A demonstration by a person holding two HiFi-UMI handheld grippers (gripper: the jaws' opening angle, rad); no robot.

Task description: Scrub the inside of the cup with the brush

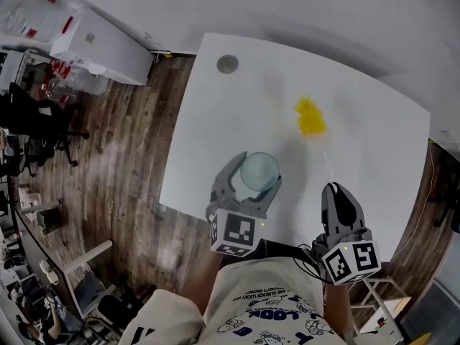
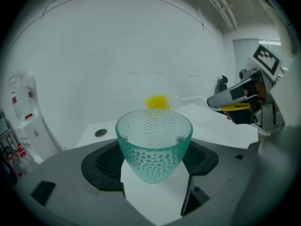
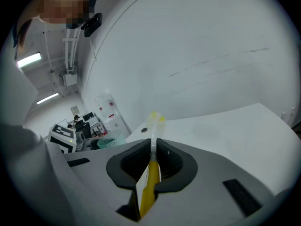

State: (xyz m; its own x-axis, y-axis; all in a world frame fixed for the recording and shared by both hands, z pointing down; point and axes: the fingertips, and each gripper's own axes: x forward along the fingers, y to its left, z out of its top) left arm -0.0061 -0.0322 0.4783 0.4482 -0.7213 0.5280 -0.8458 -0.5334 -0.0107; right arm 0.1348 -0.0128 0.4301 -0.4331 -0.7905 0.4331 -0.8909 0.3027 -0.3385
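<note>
A teal dimpled glass cup (image 1: 258, 172) (image 2: 154, 144) stands upright between the jaws of my left gripper (image 1: 246, 185) (image 2: 153, 161), which is shut on it above the white table (image 1: 215, 106). My right gripper (image 1: 336, 195) (image 3: 153, 155) is shut on the yellow-and-white handle of the brush (image 3: 151, 173). The thin white stem runs forward to the yellow bristle head (image 1: 310, 118) (image 3: 156, 119) (image 2: 157, 102), which is well beyond the cup and to its right. The brush is outside the cup.
A round grey grommet (image 1: 227, 64) (image 2: 100, 133) sits in the table's far left corner. Wooden floor (image 1: 122, 149) lies left of the table, with white cabinets (image 1: 100, 42) and chairs beyond. The right gripper (image 2: 244, 100) shows at the right of the left gripper view.
</note>
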